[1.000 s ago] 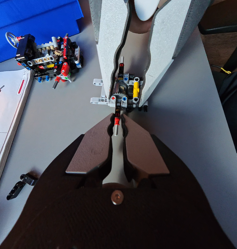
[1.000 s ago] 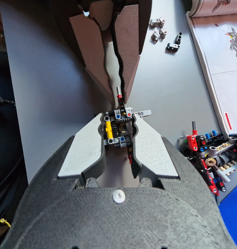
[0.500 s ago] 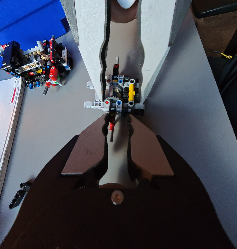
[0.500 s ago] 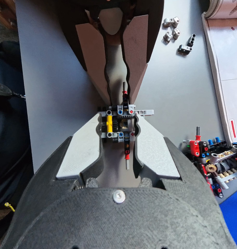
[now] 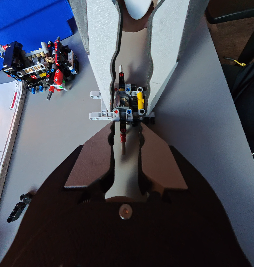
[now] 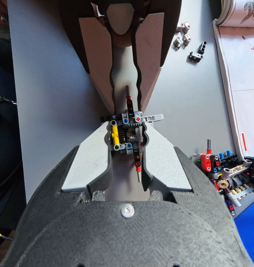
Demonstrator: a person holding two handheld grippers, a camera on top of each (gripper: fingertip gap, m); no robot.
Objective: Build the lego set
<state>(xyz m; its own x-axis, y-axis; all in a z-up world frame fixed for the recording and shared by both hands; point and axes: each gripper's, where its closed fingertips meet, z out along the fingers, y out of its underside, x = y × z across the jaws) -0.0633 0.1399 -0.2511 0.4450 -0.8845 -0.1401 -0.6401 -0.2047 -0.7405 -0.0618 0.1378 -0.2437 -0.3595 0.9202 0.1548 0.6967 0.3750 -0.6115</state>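
My right gripper (image 6: 126, 125), with pale grey fingers, is shut on a small gear assembly (image 6: 127, 135): a grey frame with gears and a yellow connector, held just above the grey table (image 6: 51, 86). Both pads press its sides, which also shows in the left wrist view (image 5: 129, 101). A black link with a red bush and a grey axle (image 5: 123, 143) sticks out of the assembly towards my left gripper (image 5: 127, 125). The left gripper's brown fingers stand open on either side of that axle, with a gap on each side. A second axle (image 6: 138, 172) points back between the right fingers.
A larger black, red and grey brick model (image 5: 38, 67) stands by a blue box (image 5: 29, 21). An open instruction booklet (image 5: 2, 115) lies at the table's edge. Loose black pieces (image 5: 17, 208) and small grey connectors (image 6: 182, 34) lie near it. Less than 4 cm separates the two grippers' tips.
My left gripper was shut on the axle's end a second ago; it has opened and let go, and the axle stays in the assembly. My right gripper has kept its hold.
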